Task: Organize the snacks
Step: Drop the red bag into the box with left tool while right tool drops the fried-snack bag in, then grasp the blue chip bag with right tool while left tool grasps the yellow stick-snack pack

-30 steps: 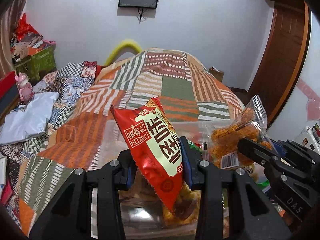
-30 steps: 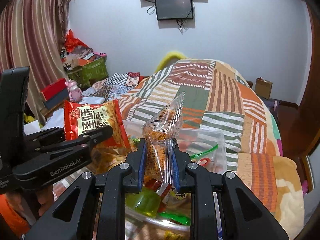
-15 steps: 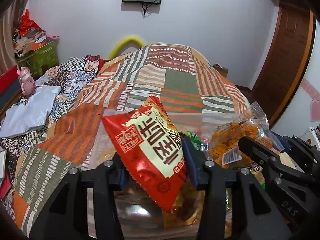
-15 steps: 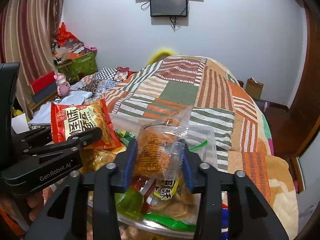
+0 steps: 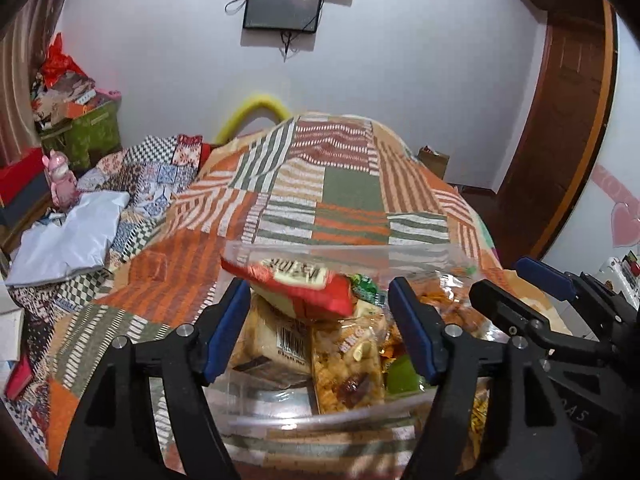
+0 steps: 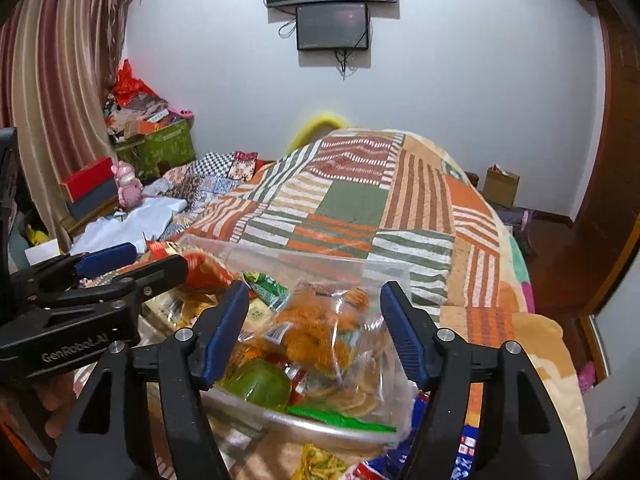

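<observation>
Over the clear container [image 5: 280, 424] on the bed [image 5: 344, 196], both grippers are hovering with their jaws spread wide and gripping nothing. Between the fingers of the left gripper [image 5: 318, 328], the red snack bag [image 5: 296, 284] is lying tilted on top of the pile, apart from both blue pads. Ahead of the right gripper [image 6: 314, 334], the clear packet of orange snacks [image 6: 320, 328] is resting inside the container, above a green jelly cup [image 6: 260, 384] and a packet of flat crackers [image 6: 344, 396]. More packets are lying on the quilt just outside the near rim, in the right wrist view.

These bags are looking light, air-filled and slick, so I judge they are likely to crumple and slide rather than resist a squeeze. Their contents are probably brittle, so a hard pinch across the middle is risking crushed pieces. Taking hold along a sealed top edge or a corner seam, where the film is doubled and flat, seems the safer choice. The jelly cup is appearing stiffer and rounder, and is likely needing a grip across its sides.
</observation>
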Demonstrator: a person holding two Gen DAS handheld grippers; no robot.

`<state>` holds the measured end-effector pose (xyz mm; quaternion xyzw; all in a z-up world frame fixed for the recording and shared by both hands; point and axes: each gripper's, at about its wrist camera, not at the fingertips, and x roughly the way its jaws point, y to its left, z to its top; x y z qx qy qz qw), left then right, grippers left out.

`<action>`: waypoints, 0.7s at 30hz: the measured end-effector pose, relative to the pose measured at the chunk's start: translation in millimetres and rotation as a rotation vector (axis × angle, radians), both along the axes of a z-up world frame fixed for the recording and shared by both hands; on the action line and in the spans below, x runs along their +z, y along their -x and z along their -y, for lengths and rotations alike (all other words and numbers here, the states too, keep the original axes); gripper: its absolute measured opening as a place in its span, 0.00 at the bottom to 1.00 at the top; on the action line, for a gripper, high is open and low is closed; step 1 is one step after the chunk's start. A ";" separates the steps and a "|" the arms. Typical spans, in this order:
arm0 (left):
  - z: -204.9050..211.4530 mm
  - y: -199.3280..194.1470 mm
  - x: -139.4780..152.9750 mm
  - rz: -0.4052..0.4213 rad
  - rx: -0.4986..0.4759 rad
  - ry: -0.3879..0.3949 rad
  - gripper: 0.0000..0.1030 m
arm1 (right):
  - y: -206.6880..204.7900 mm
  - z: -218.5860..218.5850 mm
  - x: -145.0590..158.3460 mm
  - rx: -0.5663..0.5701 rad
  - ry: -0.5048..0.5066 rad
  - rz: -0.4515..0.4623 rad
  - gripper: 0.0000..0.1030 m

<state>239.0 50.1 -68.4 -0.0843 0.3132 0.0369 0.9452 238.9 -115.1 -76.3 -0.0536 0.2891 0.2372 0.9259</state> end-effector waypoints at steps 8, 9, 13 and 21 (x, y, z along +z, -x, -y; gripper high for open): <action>13.9 29.6 19.1 0.014 -0.026 -0.025 0.77 | 16.2 23.2 10.7 -0.023 -0.019 0.007 0.64; 15.1 33.3 19.5 0.015 -0.029 -0.025 0.78 | 18.2 26.0 11.0 -0.028 -0.018 0.008 0.64; 22.8 48.2 18.7 0.002 -0.042 -0.033 0.79 | 26.0 42.9 11.5 -0.044 -0.035 -0.011 0.64; 42.3 64.2 3.1 -0.059 -0.067 -0.031 0.81 | 41.6 75.2 2.3 -0.090 0.001 -0.028 0.65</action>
